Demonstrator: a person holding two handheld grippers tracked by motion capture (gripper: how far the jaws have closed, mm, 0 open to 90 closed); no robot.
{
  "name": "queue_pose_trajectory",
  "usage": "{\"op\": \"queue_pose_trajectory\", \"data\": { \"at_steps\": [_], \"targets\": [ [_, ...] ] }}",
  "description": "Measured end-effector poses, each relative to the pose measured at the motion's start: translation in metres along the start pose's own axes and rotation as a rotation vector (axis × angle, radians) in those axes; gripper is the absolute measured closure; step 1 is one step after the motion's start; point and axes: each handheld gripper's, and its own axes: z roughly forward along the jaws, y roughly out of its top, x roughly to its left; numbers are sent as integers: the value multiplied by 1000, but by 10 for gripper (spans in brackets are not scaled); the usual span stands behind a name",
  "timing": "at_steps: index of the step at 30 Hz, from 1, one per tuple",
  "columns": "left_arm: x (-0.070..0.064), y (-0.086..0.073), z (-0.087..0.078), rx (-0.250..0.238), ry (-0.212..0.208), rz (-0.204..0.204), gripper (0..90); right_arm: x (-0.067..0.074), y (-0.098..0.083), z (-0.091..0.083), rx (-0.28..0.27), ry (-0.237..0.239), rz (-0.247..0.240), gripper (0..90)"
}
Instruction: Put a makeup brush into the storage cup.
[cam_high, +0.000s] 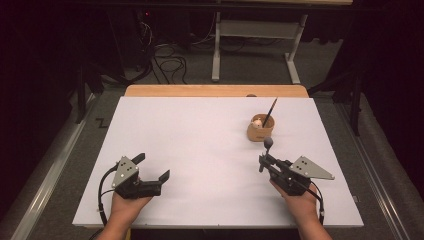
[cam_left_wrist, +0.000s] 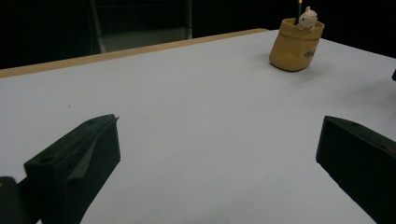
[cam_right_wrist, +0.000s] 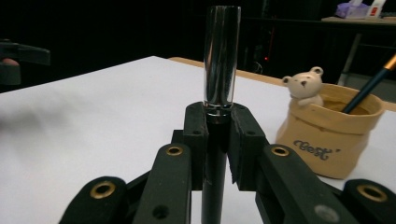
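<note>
My right gripper (cam_high: 263, 161) is shut on a dark pen (cam_high: 268, 143) that stands upright between its jaws, low over the table at the right. In the right gripper view the pen's shiny silver cap (cam_right_wrist: 222, 60) rises above the gripper (cam_right_wrist: 218, 122). A tan pen cup (cam_high: 260, 129) stands just beyond it, holding a small white bear figure (cam_right_wrist: 306, 86) and a dark brush (cam_high: 271, 112) that leans to the right. My left gripper (cam_high: 152, 166) rests at the near left with its jaws wide open and nothing between them (cam_left_wrist: 215, 149).
A white sheet (cam_high: 200, 150) covers the table, with a wooden edge (cam_high: 215, 90) along the far side. Beyond the table are cables (cam_high: 167, 62) on the floor and a grey desk frame (cam_high: 255, 30). The cup (cam_left_wrist: 296, 44) stands far off in the left gripper view.
</note>
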Motion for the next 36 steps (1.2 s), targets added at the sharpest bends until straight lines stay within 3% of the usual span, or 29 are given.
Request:
{"op": "queue_pose_trajectory", "data": {
  "at_steps": [3, 15, 21, 36],
  "targets": [
    [0, 0, -1, 1, 0, 18, 6, -4, 0, -1, 3, -17, -1, 801],
    [2, -2, 1, 4, -28, 13, 7, -20, -1, -6, 5, -76, 27, 801],
    [4, -3, 1, 8, -33, 13, 7, -22, 4, -1, 11, -92, 27, 801],
    [6, -2, -3, -8, -35, -1, 8, -46, 22, 13, 11, -163, 35, 801]
  ]
}}
